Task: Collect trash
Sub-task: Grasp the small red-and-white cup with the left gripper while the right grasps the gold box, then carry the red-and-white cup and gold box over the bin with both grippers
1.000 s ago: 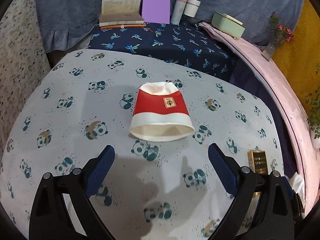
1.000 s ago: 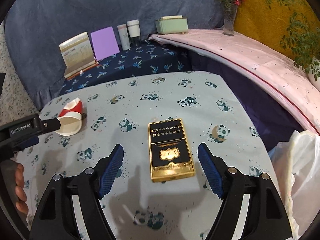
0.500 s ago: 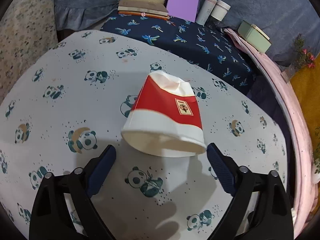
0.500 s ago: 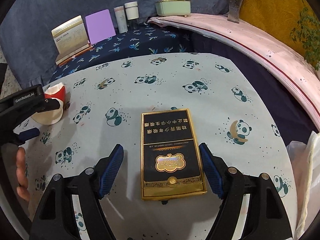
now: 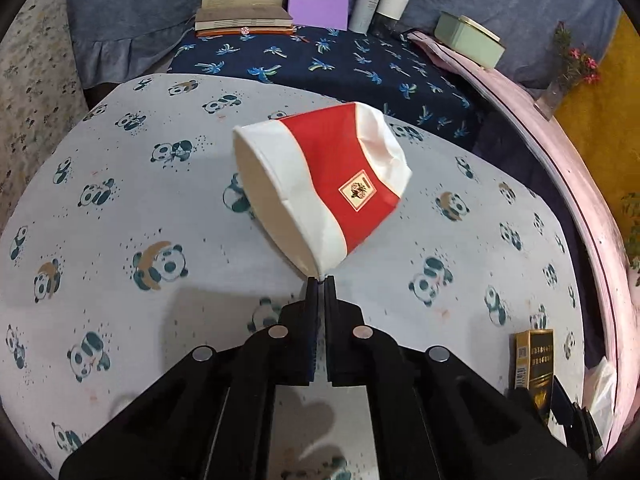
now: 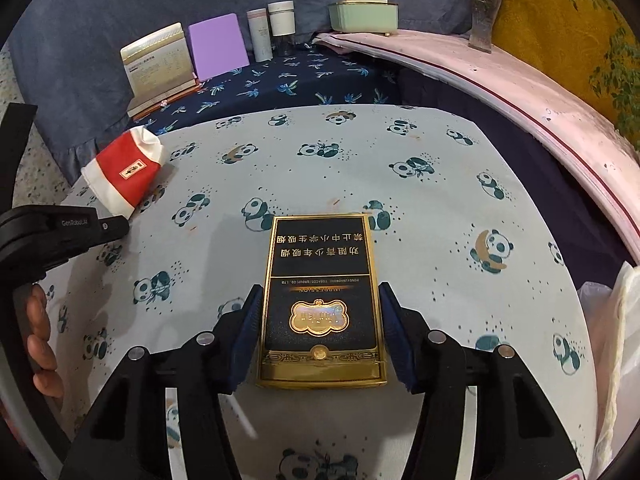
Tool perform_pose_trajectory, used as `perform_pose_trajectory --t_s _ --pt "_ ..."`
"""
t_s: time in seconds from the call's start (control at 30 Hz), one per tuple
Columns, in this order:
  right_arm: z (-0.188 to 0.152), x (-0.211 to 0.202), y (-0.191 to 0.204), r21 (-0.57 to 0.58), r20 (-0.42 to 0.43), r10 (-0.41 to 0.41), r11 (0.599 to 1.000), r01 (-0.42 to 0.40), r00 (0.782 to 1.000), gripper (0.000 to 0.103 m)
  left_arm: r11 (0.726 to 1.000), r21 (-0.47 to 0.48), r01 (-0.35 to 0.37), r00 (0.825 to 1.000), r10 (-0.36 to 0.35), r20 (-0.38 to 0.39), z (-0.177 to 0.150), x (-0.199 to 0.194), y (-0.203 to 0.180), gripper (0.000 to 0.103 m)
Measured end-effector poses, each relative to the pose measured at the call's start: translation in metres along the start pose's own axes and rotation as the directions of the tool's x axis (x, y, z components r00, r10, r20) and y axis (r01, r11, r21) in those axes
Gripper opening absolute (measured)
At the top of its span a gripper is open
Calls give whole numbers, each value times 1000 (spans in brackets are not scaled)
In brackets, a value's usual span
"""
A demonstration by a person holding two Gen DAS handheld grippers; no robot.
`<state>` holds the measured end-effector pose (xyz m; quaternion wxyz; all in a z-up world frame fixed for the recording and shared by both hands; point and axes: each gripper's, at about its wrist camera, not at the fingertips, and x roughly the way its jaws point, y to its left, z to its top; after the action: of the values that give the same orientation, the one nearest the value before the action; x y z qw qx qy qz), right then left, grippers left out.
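Two pickups underway: left tongs point(image 5: 319, 280), just closed, pinch the crushed paper cup point(image 5: 320, 188) by its flattened rim, cup tilting off the panda-print surface point(image 5: 120, 184). Right tongs point(image 6: 320, 320), closing, straddle the flat gold-edged cigarette box point(image 6: 320, 296); pad contact unclear, probably narrowing to clamp its long sides.

Desk point(image 6: 420, 168), as I see it: cigarette box point(image 6: 320, 300) near me, centre; crumpled cup point(image 6: 124, 170) far left; books point(image 6: 160, 68), bottles point(image 6: 272, 28) behind; bag point(image 6: 616, 340) off right edge.
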<state>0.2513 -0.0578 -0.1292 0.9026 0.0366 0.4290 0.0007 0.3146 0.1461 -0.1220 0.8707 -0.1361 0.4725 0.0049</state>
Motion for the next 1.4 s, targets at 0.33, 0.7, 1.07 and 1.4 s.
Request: perform_pose_trajectory --t_s 0.33,0.7,1.07,1.4 --pt "-11 -48 -14 40 61 -8 999 5 998 54 996 68 64 998 -64 -8 -38 -39 -29 2" --pt "-30 -117 -58 119 148 -39 993 21 988 54 972 180 151 988 -152 -6 -85 -96 -92 0" --pt "-62 -168 -119 223 201 -97 973 51 975 54 923 307 233 972 -234 -32 -133 -134 -161 0" --pt "-84 -187 -158 289 211 -133 955 68 968 54 930 318 185 982 -186 -28 -154 -137 -183 11"
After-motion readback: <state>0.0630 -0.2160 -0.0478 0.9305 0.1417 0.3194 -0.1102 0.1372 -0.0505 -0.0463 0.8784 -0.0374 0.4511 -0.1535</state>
